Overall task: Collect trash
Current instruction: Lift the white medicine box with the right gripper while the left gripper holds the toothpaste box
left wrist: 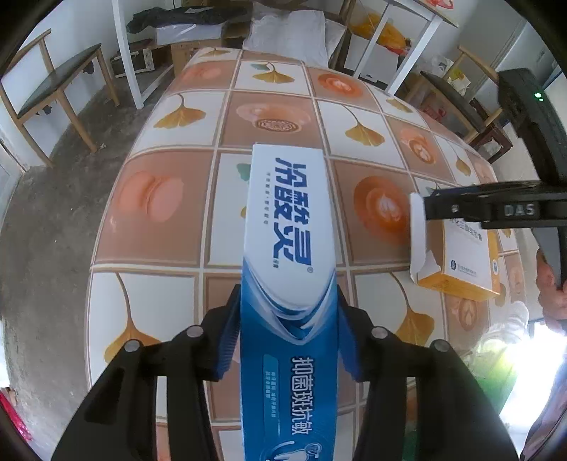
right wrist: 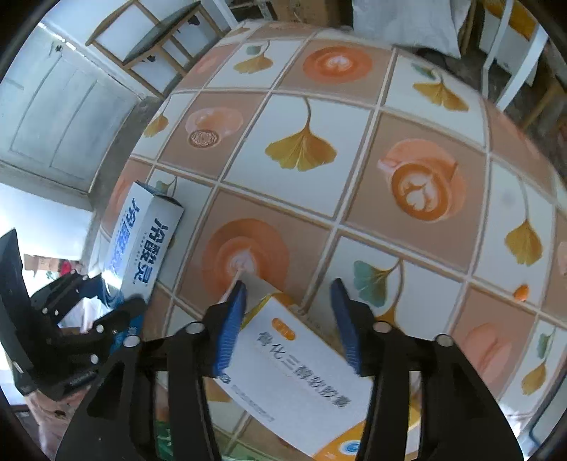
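Note:
My left gripper [left wrist: 287,333] is shut on a long blue and white toothpaste box [left wrist: 287,220], held above the patterned table [left wrist: 170,248]. The box and left gripper also show in the right wrist view, box [right wrist: 141,234], gripper [right wrist: 106,315]. My right gripper [right wrist: 288,326] has its blue pads on both sides of a white and orange medicine box [right wrist: 294,376] that is tilted, with an open end flap. In the left wrist view the medicine box [left wrist: 457,262] hangs from the right gripper [left wrist: 443,207] just above the table.
The table wears a cloth with ginkgo leaves and coffee cups. A wooden stool [left wrist: 56,92] stands on the floor at the left, white shelf frames [left wrist: 127,53] and bags [left wrist: 287,32] behind the table. A small orange bit [right wrist: 521,292] lies on the cloth at right.

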